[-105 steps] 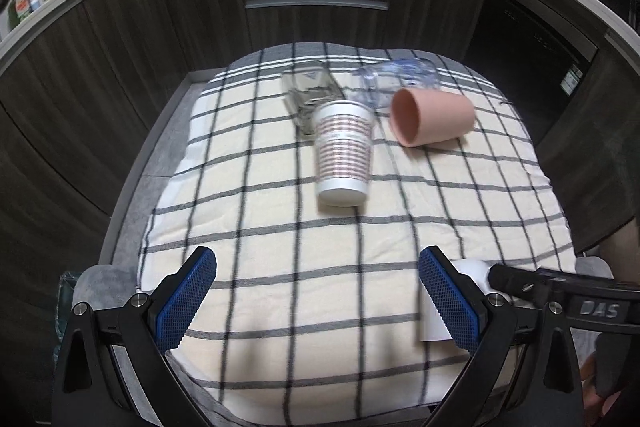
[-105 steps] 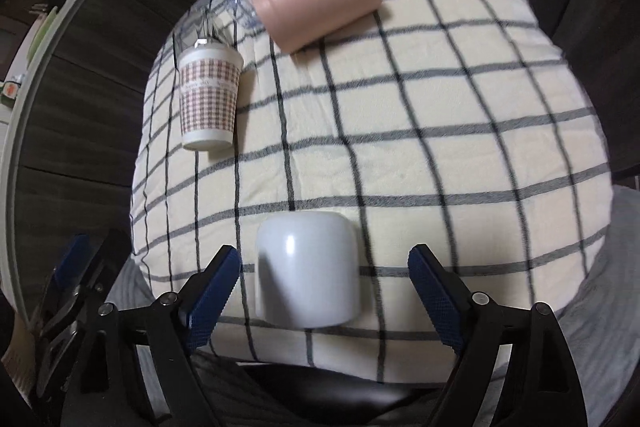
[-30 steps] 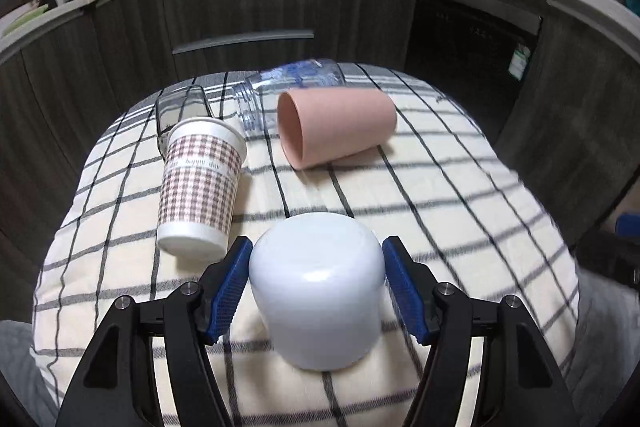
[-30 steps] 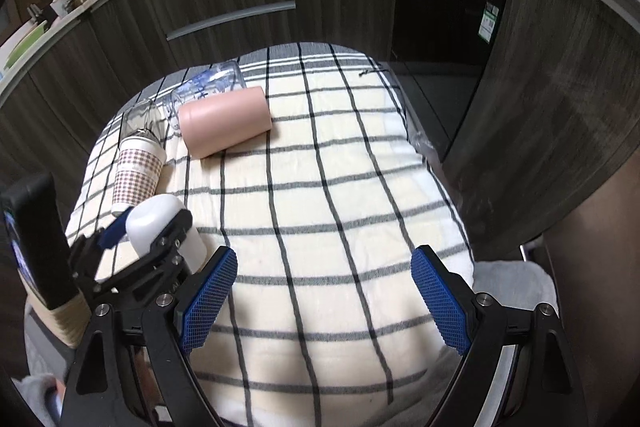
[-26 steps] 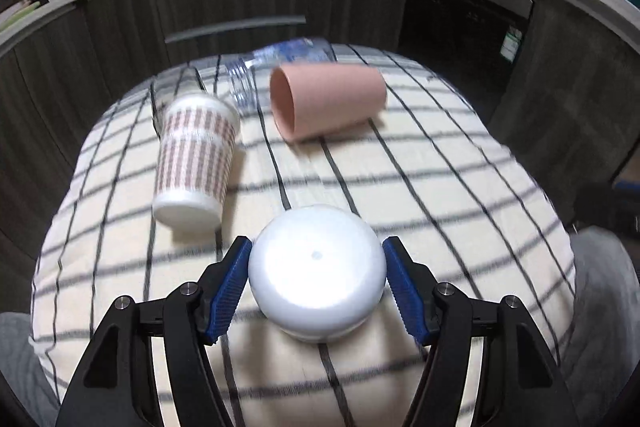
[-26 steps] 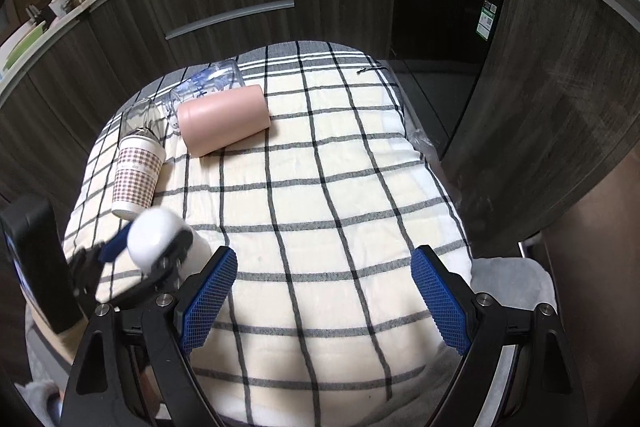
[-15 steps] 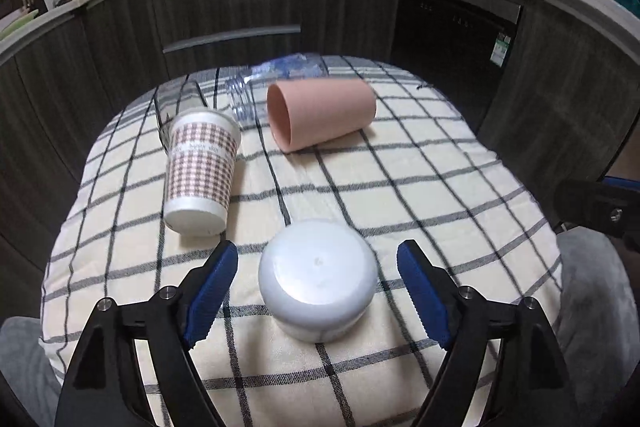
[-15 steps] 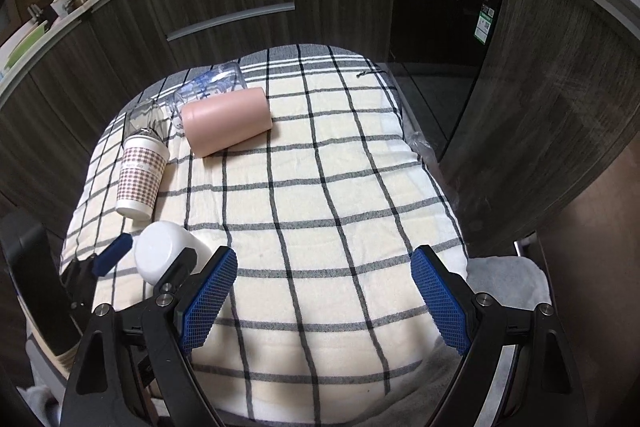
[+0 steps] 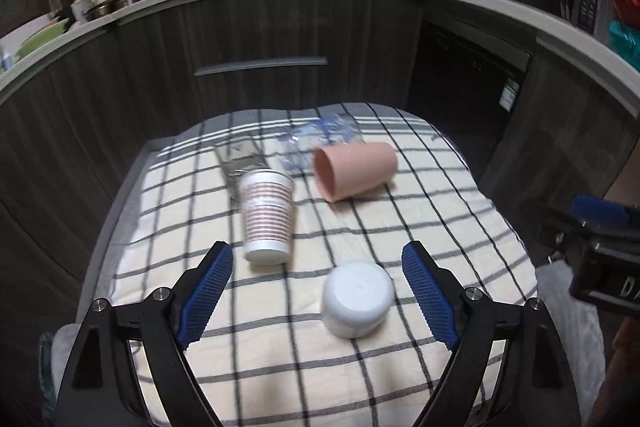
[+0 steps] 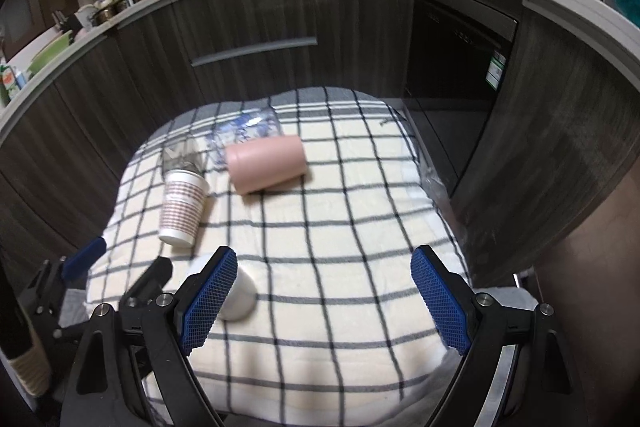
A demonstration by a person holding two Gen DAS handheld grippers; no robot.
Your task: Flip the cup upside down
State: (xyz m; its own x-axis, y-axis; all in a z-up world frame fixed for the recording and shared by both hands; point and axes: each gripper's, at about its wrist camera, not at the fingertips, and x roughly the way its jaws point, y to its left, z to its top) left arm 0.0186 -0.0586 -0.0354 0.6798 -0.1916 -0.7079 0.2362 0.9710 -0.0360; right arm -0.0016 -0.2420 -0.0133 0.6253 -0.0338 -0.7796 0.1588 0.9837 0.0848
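A white cup [image 9: 357,298] stands upside down on the checked cloth [image 9: 360,367], base up, near the front. My left gripper [image 9: 318,297] is open and empty, pulled back above it, with the cup between and beyond its fingers, not touched. In the right wrist view the white cup [image 10: 241,294] is partly hidden behind my right gripper's left finger [image 10: 208,295]. My right gripper [image 10: 324,301] is open and empty over the cloth's near right part.
A checked paper cup [image 9: 267,217] stands upside down left of centre. A pink cup [image 9: 354,169] lies on its side behind it, beside a clear plastic cup [image 9: 316,137] and a glass [image 9: 240,161]. Dark cabinets [image 9: 256,39] surround the cloth-covered table.
My left gripper let go of the white cup, opened wide and drew back and up. The cup now stands base up on the cloth. The right gripper stayed open.
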